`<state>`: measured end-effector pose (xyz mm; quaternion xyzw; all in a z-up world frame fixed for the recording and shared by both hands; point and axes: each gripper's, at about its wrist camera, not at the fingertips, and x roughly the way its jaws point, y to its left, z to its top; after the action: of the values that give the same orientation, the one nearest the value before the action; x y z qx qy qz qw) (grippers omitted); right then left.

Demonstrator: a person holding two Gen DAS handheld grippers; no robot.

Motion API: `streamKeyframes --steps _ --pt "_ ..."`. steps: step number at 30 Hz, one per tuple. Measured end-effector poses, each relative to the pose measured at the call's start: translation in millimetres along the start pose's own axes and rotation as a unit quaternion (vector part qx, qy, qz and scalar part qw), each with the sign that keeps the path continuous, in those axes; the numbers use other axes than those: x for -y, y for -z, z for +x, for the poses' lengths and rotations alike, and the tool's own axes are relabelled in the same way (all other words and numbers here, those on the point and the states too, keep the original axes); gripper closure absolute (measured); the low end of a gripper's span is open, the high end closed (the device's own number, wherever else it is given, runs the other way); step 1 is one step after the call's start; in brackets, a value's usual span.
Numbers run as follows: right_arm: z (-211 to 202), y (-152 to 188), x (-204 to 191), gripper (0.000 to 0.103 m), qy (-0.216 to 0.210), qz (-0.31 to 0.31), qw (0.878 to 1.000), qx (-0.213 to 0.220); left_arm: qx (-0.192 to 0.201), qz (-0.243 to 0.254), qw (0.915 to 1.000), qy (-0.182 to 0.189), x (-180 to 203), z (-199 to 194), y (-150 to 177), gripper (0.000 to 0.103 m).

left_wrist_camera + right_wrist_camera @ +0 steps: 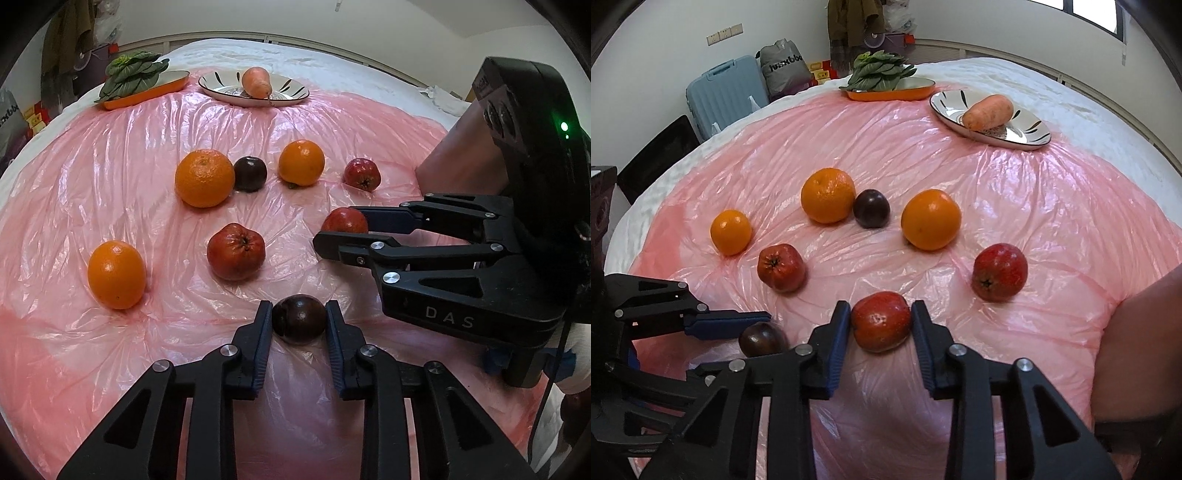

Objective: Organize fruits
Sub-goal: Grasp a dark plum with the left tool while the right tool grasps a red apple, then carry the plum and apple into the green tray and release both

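A: What is the left gripper (299,325) doing at the near edge of the pink plastic sheet (110,184)?

B: Its two fingers are pinching a dark plum (299,323), which is resting on the sheet at the point nearest the camera.

A: And the right gripper (881,323)?

B: It is lying just to the right of the dark plum. Its blue pads (837,332) are pressing on both sides of a red apple (881,321), which is also sitting on the sheet.

A: What is lying beyond the dark plum?

B: A second red apple (235,251) is sitting just behind it, with a small orange (116,275) off to the left. A third red apple (362,174) is lying farther back and to the right.

A: And farther still?

B: A large orange (204,178) is touching a second dark plum (250,173); another orange (301,162) is standing near them, to the right.

A: What is occupying the far edge?

B: Well behind the dark plum, a patterned plate (288,98) is carrying a carrot (256,82). To its left, an orange tray (147,94) is holding leafy greens (131,75).
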<state>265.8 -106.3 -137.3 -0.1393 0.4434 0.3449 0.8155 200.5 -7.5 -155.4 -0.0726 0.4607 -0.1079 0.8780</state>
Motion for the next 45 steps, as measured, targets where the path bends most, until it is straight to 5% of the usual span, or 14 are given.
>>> streamKeyframes --steps 26,36,45 --pt "-76.7 8.8 -3.2 0.062 0.003 0.020 0.998 0.055 0.034 -0.017 0.9993 -0.001 5.7 -47.1 1.0 0.079" --pt "-129.1 59.2 -5.8 0.062 0.012 0.054 0.996 0.072 0.033 -0.007 0.9994 0.000 23.4 -78.9 20.8 0.079" --pt "-183.4 131.4 34.2 0.062 0.060 0.118 0.989 0.072 0.020 0.045 0.9977 0.046 94.4 -86.5 23.9 0.079"
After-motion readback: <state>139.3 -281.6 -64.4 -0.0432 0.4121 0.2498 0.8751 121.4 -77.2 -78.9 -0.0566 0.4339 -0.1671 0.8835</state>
